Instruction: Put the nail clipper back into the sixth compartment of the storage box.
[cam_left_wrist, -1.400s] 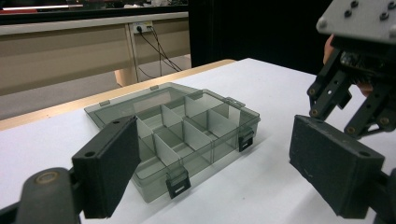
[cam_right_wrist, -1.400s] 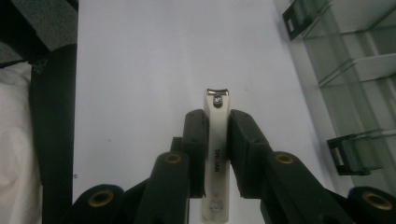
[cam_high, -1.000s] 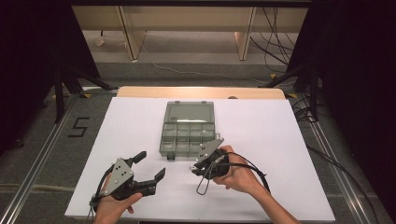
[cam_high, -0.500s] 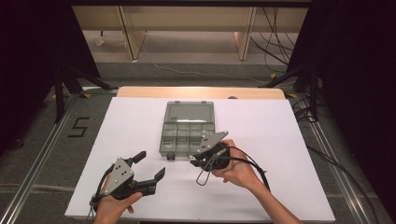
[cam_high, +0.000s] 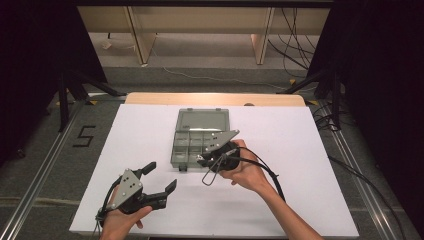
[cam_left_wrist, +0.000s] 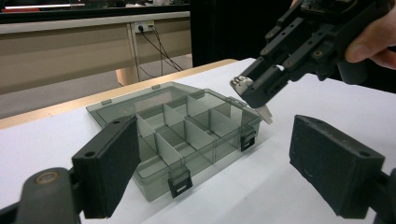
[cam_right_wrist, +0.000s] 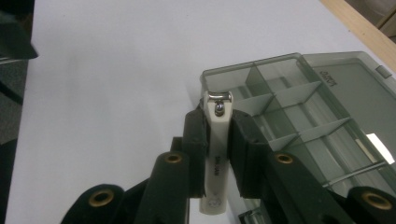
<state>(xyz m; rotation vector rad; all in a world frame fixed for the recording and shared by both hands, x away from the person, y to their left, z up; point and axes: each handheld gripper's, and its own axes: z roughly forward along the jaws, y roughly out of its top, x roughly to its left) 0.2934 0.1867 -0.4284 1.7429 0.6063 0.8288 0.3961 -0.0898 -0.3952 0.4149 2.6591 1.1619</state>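
Observation:
A smoky clear compartment box (cam_high: 200, 135) lies open in the middle of the white table, its lid folded back. My right gripper (cam_high: 202, 161) hovers at the box's near right corner, shut on a white nail clipper (cam_right_wrist: 216, 156). The clipper's metal head pokes out past the pads, over the corner compartment of the box (cam_right_wrist: 299, 105). In the left gripper view the same clipper (cam_left_wrist: 256, 101) hangs just above the box (cam_left_wrist: 187, 126). My left gripper (cam_high: 161, 176) rests at the near left, open, with nothing between its pads (cam_left_wrist: 112, 163).
The white table sheet (cam_high: 300, 150) ends on a wooden edge (cam_high: 215, 98) at the far side. A black cable (cam_high: 265, 172) trails from the right gripper along the person's forearm. Beyond the table are desk legs and loose cables on the floor.
The right gripper, still holding the nail clipper, has moved away from the person and slightly up, toward the box's near corner. The left gripper has stayed in place.

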